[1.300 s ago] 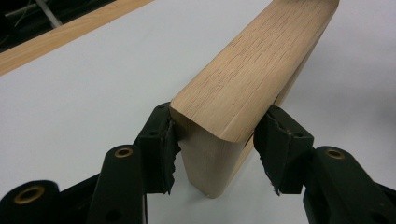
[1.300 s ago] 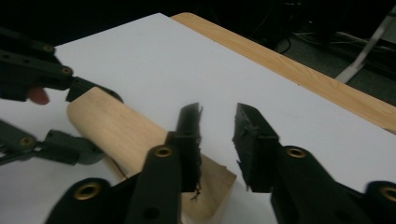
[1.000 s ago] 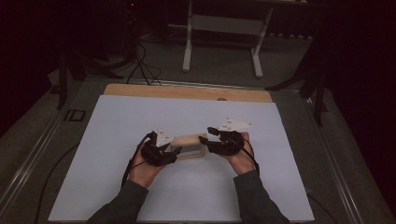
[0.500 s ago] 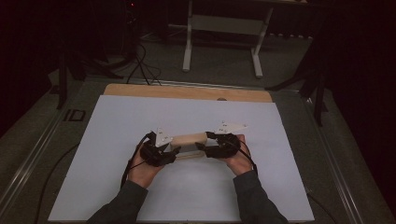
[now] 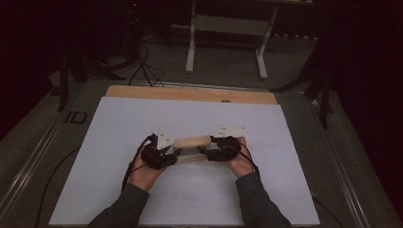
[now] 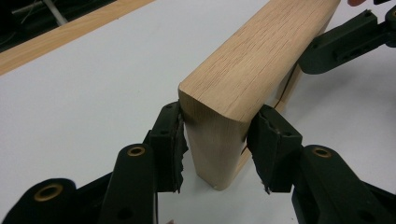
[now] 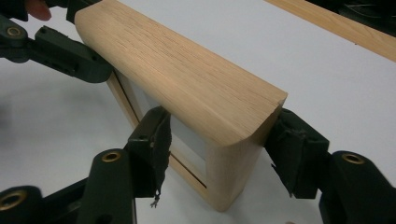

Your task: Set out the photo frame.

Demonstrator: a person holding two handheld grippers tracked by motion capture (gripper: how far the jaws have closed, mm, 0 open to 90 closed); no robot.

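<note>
A light oak frame (image 5: 192,141) with a thick rounded top rail stands upright on the white sheet between my two grippers. In the left gripper view, my left gripper (image 6: 217,135) has just been closing on one end of the oak frame (image 6: 252,60), and both pads now press its sides. My right gripper (image 7: 219,140) straddles the other end of the frame (image 7: 187,79). Its jaws have just narrowed; one pad meets the wood's corner, the other stands a little off. In the high view, the left gripper (image 5: 171,153) and right gripper (image 5: 210,151) face each other.
The white sheet (image 5: 190,199) covers most of the table, with a bare wooden strip (image 5: 190,93) along its far edge. Cables (image 5: 142,66) and a white stand (image 5: 228,33) lie on the dark floor beyond. A cable trails off the left hand.
The right hand has come down a little, level with the frame's end. The left jaws have drawn in onto the wood. The frame stays in place.
</note>
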